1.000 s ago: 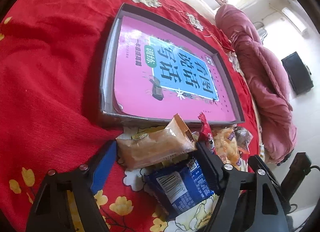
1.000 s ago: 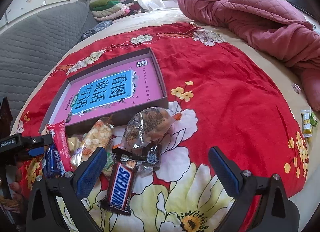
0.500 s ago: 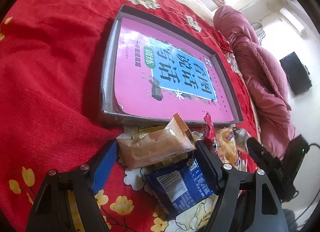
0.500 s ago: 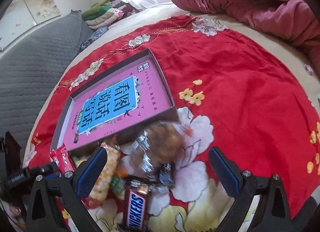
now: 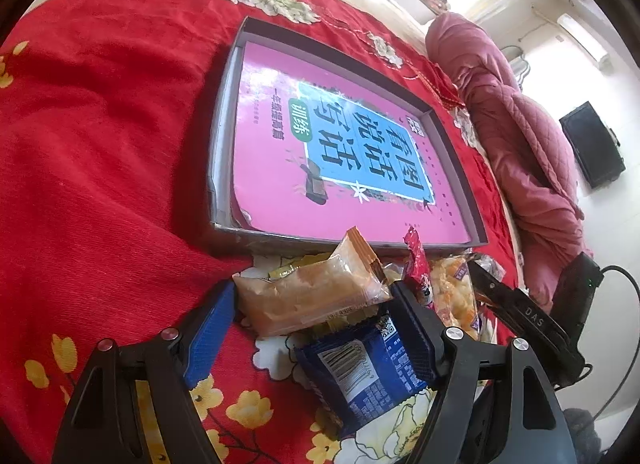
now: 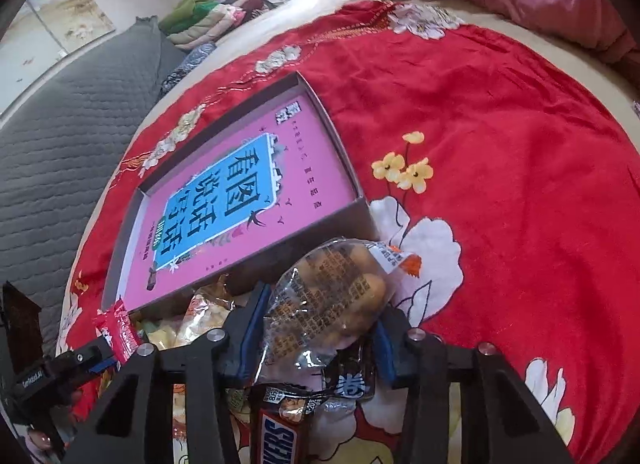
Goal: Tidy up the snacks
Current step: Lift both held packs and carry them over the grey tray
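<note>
A grey shallow box (image 5: 224, 124) with a pink book (image 5: 340, 152) inside lies on the red floral bedspread; it also shows in the right wrist view (image 6: 340, 136). Several snacks are piled at its near edge. My left gripper (image 5: 312, 300) is shut on a tan pastry packet (image 5: 312, 296), above a blue packet (image 5: 360, 368). My right gripper (image 6: 320, 328) is shut on a clear bag of small buns (image 6: 328, 300). A Snickers bar (image 6: 280, 436) lies under it. A red stick packet (image 5: 416, 264) and a popcorn bag (image 5: 456, 292) lie between the grippers.
A pink quilt (image 5: 532, 152) is heaped at the bed's far side. A grey quilted headboard (image 6: 60, 136) and folded clothes (image 6: 208, 16) stand beyond the box. Open red bedspread (image 6: 500, 144) stretches to the right of the box.
My right gripper moved forward over the clear bun bag and closed on it. My left gripper has stayed on the tan pastry packet.
</note>
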`<state>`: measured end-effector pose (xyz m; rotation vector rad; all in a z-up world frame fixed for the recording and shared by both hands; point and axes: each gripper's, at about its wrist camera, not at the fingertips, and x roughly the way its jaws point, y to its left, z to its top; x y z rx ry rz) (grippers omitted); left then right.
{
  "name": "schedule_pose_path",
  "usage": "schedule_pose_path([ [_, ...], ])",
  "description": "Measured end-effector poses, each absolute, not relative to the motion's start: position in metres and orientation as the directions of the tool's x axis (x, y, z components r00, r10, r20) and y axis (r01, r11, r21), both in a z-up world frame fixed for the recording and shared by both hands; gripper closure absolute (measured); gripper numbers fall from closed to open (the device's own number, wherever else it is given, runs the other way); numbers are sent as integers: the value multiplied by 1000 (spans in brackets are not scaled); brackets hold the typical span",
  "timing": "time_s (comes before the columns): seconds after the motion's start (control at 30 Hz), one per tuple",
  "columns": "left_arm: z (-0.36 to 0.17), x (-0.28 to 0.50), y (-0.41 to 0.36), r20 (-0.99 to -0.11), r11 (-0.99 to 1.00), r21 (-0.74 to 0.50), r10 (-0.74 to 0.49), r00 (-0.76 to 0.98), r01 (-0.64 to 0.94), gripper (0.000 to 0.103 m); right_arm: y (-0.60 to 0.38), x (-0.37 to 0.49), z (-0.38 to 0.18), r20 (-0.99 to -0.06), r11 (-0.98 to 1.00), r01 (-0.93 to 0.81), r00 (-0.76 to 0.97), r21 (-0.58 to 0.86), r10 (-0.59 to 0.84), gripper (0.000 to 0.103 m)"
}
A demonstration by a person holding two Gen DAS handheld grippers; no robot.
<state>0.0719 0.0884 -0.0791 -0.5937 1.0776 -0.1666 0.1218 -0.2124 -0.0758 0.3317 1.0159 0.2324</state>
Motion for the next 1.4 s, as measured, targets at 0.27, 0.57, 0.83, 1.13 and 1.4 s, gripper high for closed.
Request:
schedule_pose_path([
  [0.27, -77, 69, 90, -766, 826, -544, -418, 488, -147, 25, -213, 111, -60, -756, 933, -99, 560, 346, 340, 59],
  [0.57, -65, 60, 90, -751, 826, -549, -418, 510, -131, 25, -211, 104, -44, -719, 932, -143, 601, 332, 348, 59],
  [0.83, -50, 55, 93, -739, 831, -542, -403, 540, -121, 25, -200, 100, -32, -686, 927, -201, 627, 316, 370, 59],
  [1.13, -39, 54, 96, -732, 831, -541, -391, 558, -127, 25, -197, 106, -24, -658, 917, -215, 644, 336, 391, 59],
  [1.4, -31, 57, 94, -731, 839, -529, -373, 571, -129, 25, -201, 109, -19, -638, 908, -213, 653, 362, 408, 59],
])
